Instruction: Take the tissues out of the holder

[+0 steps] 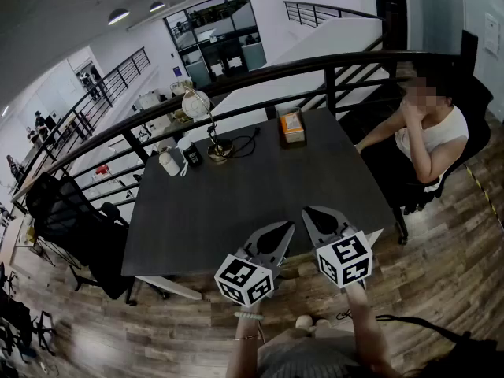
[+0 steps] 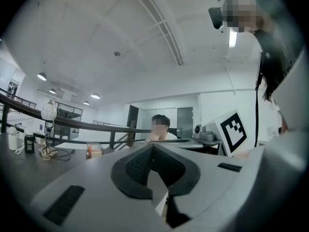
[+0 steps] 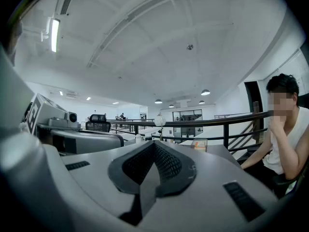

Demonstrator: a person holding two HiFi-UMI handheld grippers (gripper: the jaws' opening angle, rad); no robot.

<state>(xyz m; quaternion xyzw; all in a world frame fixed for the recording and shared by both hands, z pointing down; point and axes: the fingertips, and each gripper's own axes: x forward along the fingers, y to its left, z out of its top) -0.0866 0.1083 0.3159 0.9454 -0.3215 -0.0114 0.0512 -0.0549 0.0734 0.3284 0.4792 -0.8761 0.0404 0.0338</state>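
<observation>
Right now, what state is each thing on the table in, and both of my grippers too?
Left gripper: shut, empty.
Right gripper: shut, empty.
Tissue holder: upright, filled, at the far edge of the table.
Desk lamp: upright.
White mug: upright.

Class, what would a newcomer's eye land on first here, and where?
The left gripper and right gripper, jaws together, hover at the near edge of the dark table. At its far edge stands the tissue holder with orange contents; a person sits at its right side.

Left tool (image 1: 289, 226), right tool (image 1: 306, 212): closed, empty
</observation>
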